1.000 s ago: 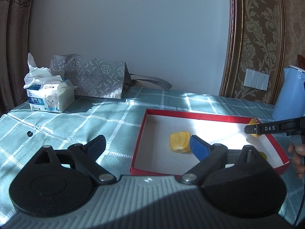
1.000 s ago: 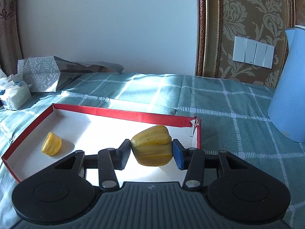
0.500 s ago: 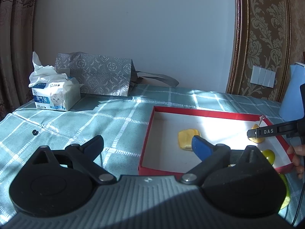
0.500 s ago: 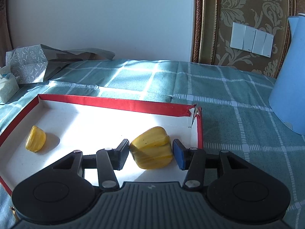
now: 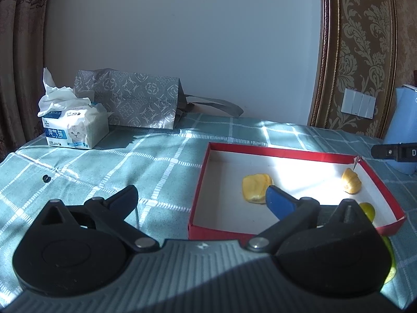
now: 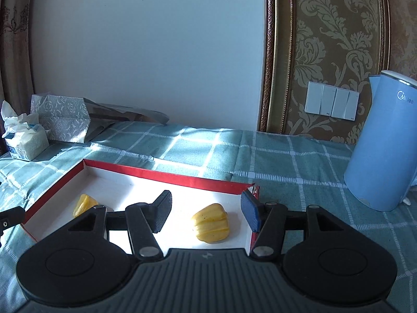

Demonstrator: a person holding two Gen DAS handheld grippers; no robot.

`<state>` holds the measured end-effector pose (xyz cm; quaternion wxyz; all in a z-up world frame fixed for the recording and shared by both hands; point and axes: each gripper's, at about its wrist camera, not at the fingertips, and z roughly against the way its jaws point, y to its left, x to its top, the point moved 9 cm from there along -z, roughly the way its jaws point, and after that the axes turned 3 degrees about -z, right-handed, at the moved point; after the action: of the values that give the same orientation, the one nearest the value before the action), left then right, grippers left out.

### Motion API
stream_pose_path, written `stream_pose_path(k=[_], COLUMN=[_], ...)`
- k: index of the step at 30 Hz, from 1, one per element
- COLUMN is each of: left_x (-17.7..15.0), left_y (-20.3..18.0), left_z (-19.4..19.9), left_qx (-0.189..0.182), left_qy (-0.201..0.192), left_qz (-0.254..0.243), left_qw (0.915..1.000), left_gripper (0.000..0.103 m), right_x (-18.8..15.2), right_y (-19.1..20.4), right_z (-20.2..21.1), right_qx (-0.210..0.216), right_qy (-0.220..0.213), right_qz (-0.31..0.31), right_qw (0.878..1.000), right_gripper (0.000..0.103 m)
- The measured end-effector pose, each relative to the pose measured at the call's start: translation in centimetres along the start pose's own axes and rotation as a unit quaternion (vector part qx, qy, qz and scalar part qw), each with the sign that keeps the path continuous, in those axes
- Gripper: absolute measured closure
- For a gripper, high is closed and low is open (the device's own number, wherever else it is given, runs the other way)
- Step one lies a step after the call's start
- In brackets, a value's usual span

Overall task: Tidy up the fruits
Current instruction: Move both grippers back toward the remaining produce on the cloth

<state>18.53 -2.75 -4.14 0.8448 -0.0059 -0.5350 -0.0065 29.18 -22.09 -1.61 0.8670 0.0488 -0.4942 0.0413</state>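
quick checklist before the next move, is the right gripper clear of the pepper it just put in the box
1. Right gripper fingers have just been opening, off the yellow pepper: ok.
2. Pepper resting on the red box floor: ok.
3. Second yellow pepper also in the box: ok.
4. Left gripper wide open, empty: ok.
5. Green fruit near the box's right corner, inside or outside: cannot tell.
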Motion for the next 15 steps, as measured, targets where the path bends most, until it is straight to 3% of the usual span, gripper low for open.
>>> stream_pose_path(k=[8, 11, 15], left_x=[-0.3, -0.2, -1.4], left_y=[-0.1, 0.1, 0.1], left_z=[0.0, 0.2, 1.6], left_qx=[-0.006, -0.025, -0.058], left_qy=[0.006, 0.007, 0.024], left_qz=[0.004, 0.025, 0.048], left_qw=[1.0000, 0.9994, 0.9968], left_gripper=[0.000, 0.000, 0.000], right_x=[-3.0, -5.5, -8.5], right_y=[2.5, 3.9, 4.4], right_z=[11.0, 13.8, 15.8], right_qx=[0.026, 0.022, 0.015], right_qy=[-0.060, -0.066, -0.072], right_qz=[0.036, 0.057, 0.039], right_qw=[0.997, 0.996, 0.997], right_gripper=[0.037, 0.036, 0.036])
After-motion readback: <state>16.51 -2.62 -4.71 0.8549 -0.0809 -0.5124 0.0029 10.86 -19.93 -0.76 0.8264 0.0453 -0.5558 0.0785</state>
